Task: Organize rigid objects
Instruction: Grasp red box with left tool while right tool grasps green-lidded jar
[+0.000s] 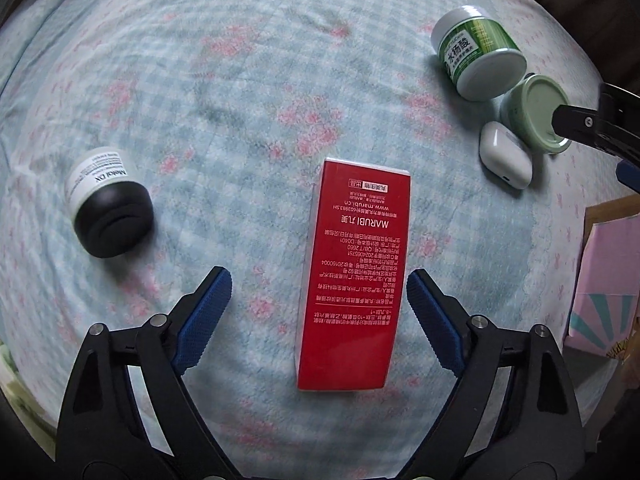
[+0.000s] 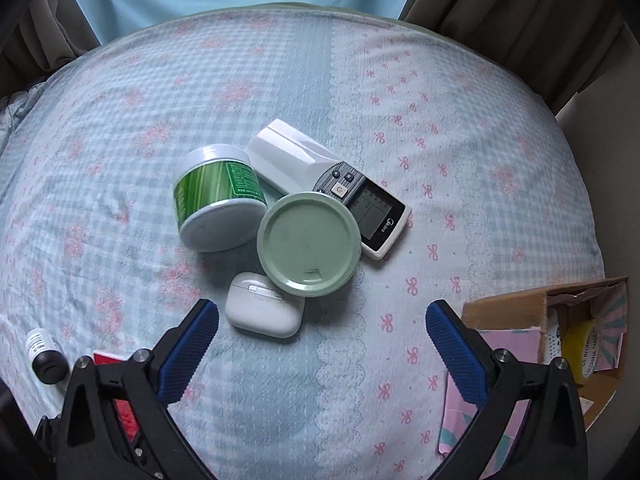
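left gripper [image 1: 320, 300] hovering over red box [image 1: 354, 276], jaws apart, straddling it for pickup; right gripper [image 2: 322, 332] nearing earbud case [image 2: 264, 310], jaws apart, empty.

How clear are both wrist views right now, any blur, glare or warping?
Left wrist: soft even light, red box sharp enough to read, black-capped bottle slightly soft, edges bowed. Right wrist: sharp centre, faint sheen on the green lid, bedspread curving off.
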Motion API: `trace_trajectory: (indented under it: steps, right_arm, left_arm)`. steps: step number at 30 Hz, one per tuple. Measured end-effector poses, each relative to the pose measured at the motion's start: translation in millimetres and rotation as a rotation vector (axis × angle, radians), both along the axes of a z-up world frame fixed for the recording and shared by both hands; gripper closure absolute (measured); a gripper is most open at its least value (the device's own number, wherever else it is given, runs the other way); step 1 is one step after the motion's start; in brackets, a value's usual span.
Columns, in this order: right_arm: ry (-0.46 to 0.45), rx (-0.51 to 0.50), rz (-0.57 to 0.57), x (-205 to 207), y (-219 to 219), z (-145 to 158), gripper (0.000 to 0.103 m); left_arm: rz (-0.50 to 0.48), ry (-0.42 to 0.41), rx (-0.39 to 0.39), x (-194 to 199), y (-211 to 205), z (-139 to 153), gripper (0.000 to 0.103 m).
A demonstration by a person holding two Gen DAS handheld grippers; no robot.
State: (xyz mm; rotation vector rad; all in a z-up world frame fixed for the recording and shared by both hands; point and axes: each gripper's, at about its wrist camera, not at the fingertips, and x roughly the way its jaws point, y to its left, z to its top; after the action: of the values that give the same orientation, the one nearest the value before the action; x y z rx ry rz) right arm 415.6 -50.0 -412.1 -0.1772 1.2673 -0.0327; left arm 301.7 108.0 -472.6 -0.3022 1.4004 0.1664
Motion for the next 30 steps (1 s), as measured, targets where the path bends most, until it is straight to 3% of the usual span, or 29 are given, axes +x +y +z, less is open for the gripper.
trace_trajectory:
  steps: [6, 10, 13, 15, 19, 30]
  right_arm:
    - [0.031, -0.062, -0.002, 28.2, 3.6, -38.7, 0.000]
    - [0.047, -0.060, -0.032, 42.8, 1.4, -50.5, 0.005]
    - [0.053, -0.061, -0.038, 50.6, 3.2, -55.4, 0.015]
    - [0.068, -0.072, -0.038, 54.8, 5.8, -59.3, 0.027]
    - [0.091, -0.083, -0.046, 59.5, 7.2, -65.6, 0.036]
    - [0.087, -0.077, -0.064, 58.0, 5.7, -62.9, 0.037]
  left_arm:
    - [-0.032, 0.002, 0.032, 3.6, -18.4, -13.4, 0.017]
    - [-0.058, -0.025, 0.046, 9.5, -31.5, -12.8, 0.031]
    - [-0.085, -0.035, 0.044, 15.8, -39.4, -14.0, 0.043]
    - [-0.090, -0.038, 0.036, 17.4, -41.8, -14.4, 0.051]
    - [-0.095, -0.036, 0.025, 19.4, -39.3, -13.0, 0.062]
    - [-0.075, -0.050, -0.052, 14.3, -11.8, -4.7, 0.064]
